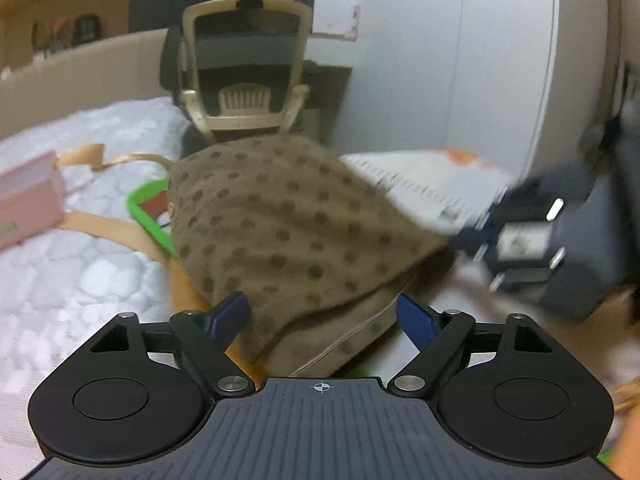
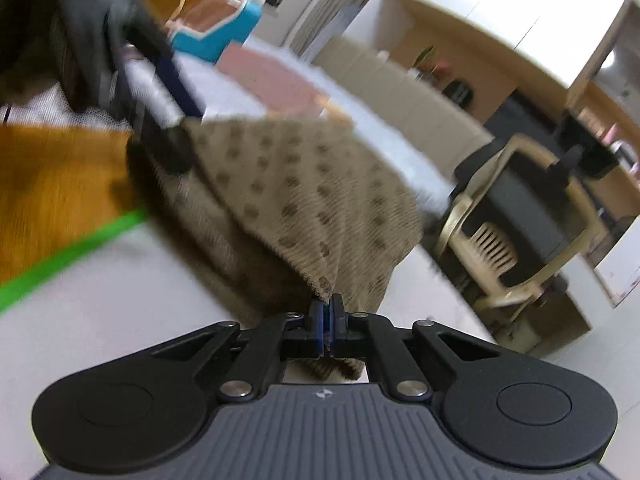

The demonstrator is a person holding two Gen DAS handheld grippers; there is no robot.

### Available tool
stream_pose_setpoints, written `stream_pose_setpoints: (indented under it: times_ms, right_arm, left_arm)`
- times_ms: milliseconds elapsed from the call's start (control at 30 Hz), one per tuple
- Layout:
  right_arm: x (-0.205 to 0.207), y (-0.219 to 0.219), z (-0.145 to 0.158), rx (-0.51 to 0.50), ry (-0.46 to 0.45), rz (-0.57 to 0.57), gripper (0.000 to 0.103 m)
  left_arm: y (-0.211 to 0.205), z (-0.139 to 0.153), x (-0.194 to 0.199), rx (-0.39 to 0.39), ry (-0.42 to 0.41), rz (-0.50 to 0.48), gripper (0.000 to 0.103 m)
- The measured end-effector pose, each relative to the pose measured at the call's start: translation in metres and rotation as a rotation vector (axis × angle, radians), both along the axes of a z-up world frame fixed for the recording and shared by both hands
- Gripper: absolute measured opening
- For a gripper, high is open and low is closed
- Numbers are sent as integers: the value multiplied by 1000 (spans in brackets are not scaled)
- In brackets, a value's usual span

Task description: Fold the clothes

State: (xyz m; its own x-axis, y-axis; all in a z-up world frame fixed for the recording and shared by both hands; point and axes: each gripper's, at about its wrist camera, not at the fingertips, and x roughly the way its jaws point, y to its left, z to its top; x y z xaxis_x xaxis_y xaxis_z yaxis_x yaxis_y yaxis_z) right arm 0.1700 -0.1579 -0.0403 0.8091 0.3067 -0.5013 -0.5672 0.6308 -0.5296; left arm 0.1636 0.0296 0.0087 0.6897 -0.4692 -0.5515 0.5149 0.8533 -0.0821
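Between the blue pads of the right gripper [image 2: 328, 320], clamped tight, hung a corner of the garment [image 2: 312, 196]: a tan ribbed knit with darker brown dots, draped forward and away from it. Ahead of the left gripper [image 1: 323, 312], whose jaws stood wide with nothing between them, the same garment [image 1: 288, 232] mounded over an orange sheet. Beyond lay a quilted white bed [image 1: 80, 272], a pink box [image 1: 28, 204] and a cream mesh-backed chair [image 1: 244, 68]. No writing was legible.

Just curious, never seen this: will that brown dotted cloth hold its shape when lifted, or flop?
Probably flop: the brown dotted garment sags in folds from the right gripper, whose jaws pinch its edge. Likely light, as one small pinch holds it up.
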Motion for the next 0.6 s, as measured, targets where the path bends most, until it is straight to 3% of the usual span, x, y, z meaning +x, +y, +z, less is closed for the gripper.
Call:
stream_pose_setpoints:
  times_ms: [133, 267, 333, 467, 600]
  right_arm:
    - [-1, -15, 19, 49, 118, 54, 8]
    - [11, -37, 46, 161, 178, 48, 32]
    - [23, -41, 62, 232, 170, 24, 33]
    - [72, -33, 85, 372, 160, -30, 40]
    - [136, -1, 76, 435, 224, -53, 40]
  left_arm:
    - [12, 16, 3, -91, -16, 20, 93]
    - [7, 14, 19, -139, -26, 26, 93]
    - [1, 12, 28, -162, -23, 8, 93]
    - [-15, -5, 41, -135, 39, -34, 93]
    - [-15, -24, 40, -99, 88, -7, 93]
